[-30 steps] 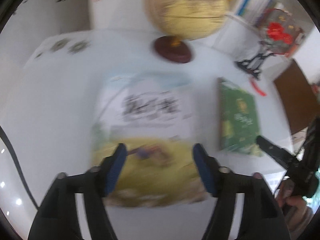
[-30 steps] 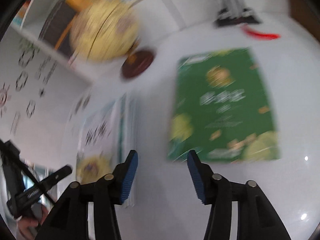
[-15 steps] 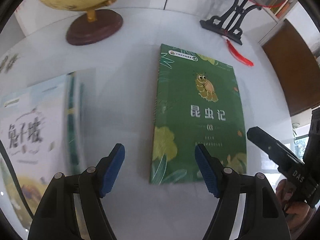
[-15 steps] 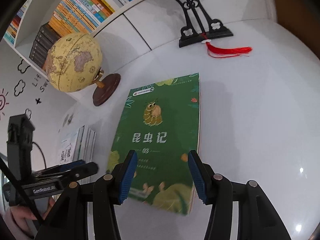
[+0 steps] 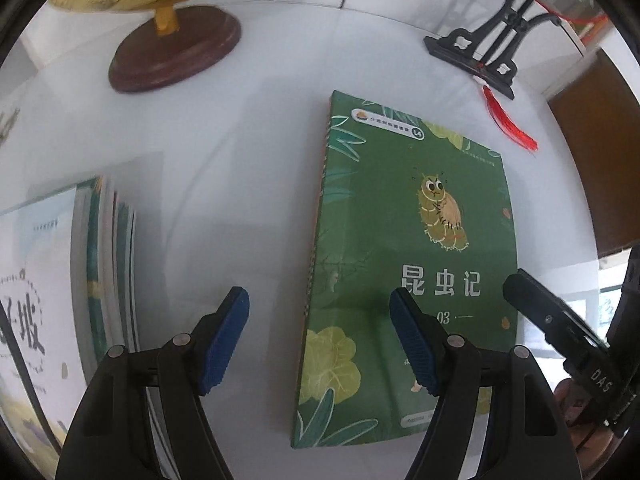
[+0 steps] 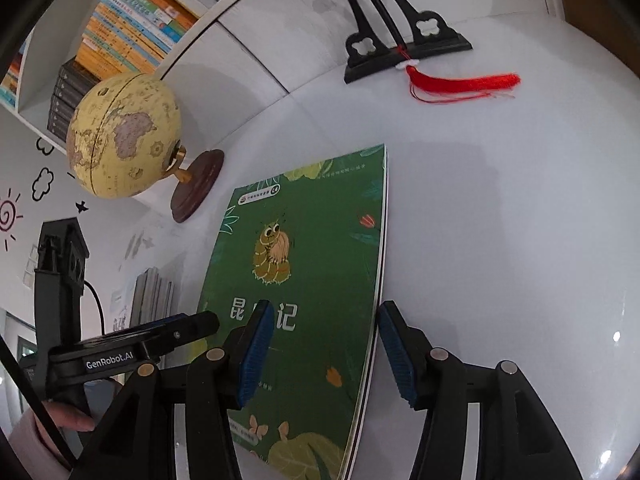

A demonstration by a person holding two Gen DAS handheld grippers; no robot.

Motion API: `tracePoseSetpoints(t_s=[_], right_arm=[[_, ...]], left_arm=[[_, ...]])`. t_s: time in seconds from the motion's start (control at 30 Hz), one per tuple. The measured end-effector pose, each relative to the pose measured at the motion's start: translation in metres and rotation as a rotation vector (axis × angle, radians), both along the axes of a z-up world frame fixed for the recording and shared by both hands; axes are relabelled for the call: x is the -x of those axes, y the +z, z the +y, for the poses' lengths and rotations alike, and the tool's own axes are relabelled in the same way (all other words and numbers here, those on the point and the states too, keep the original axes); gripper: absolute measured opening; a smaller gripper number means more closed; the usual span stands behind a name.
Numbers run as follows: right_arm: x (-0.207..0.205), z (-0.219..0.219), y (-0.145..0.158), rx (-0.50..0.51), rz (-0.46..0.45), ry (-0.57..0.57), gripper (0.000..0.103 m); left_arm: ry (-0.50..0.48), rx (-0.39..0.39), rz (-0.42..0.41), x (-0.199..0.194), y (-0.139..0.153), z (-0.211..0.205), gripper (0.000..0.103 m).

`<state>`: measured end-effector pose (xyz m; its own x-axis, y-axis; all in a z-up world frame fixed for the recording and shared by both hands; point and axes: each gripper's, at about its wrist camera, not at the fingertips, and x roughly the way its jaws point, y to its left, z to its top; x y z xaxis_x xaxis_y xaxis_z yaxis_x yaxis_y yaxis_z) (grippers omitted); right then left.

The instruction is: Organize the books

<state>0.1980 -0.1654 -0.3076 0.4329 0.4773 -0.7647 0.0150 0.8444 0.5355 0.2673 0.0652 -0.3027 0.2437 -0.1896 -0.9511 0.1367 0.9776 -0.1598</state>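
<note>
A green book with an insect on its cover (image 5: 408,260) lies flat on the white table (image 5: 240,184). My left gripper (image 5: 320,340) hangs open over its left spine edge, one finger above the cover and one above the bare table. My right gripper (image 6: 326,348) straddles the right edge of the same book (image 6: 320,248). Its jaws are opening and the pads do not press on the book. A stack of books (image 5: 100,264) lies to the left, topped by a pale cover with black lettering.
A yellow globe (image 6: 120,136) on a dark wooden base (image 5: 172,56) stands at the back left. At the back right is a black ornament stand (image 6: 400,52) with a red tassel (image 6: 464,82). A bookshelf (image 6: 132,28) fills the wall behind.
The left gripper has swung right from over the stack to the green book's left edge. The right gripper has closed in low on the book's right edge, its jaws slightly wider.
</note>
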Motion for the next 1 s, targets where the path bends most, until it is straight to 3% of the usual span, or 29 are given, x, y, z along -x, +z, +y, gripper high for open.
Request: tracePoseSetpoints(t_s=[0.13,0.27,0.37,0.47,0.53,0.6,0.7,0.73,0.77,0.87,0.9,1.0], right_arm=[[0.001,-0.004,-0.002,-0.03,-0.009,-0.026,0.054],[0.005,-0.003,0.0,-0.011,-0.004,-0.05,0.054],[0.009,-0.003,0.0,-0.005,-0.006,-0.056,0.055],[0.009,-0.008,-0.004,-0.095,0.026,-0.069,0.059],[0.007,-0.01,-0.001,-0.114,0.053,-0.052,0.06],[0.012,-0.016,0.008,-0.156,0.012,-0.016,0.06],[0.02,-0.029,0.017,-0.354,-0.026,-0.006,0.058],[0.023,-0.03,0.019,-0.395,-0.033,0.009,0.056],[0.024,-0.029,0.02,-0.406,-0.032,0.018,0.056],[0.027,-0.026,0.014,-0.283,0.006,0.006,0.041],[0.029,-0.03,0.01,-0.259,0.027,-0.017,0.03],[0.034,-0.04,0.001,-0.336,0.049,-0.063,0.027]], left_arm=[[-0.073,-0.006,-0.02,0.002,-0.001,-0.012,0.071],[-0.106,0.041,-0.005,0.006,-0.002,-0.023,0.073],[-0.12,0.011,-0.024,0.009,-0.003,-0.028,0.074],[-0.123,0.032,-0.023,0.011,-0.001,-0.026,0.075],[-0.121,0.093,-0.052,0.017,0.011,-0.019,0.075],[-0.111,0.196,-0.095,0.023,0.026,-0.011,0.075],[-0.135,0.225,-0.105,0.028,0.035,-0.013,0.075],[-0.143,0.213,-0.117,0.03,0.036,-0.014,0.074],[-0.15,0.196,-0.13,0.032,0.037,-0.015,0.066],[-0.14,0.147,-0.16,0.033,0.039,-0.009,0.037],[-0.129,0.174,-0.154,0.032,0.04,-0.004,0.035],[-0.107,0.244,-0.131,0.029,0.04,0.001,0.033]])
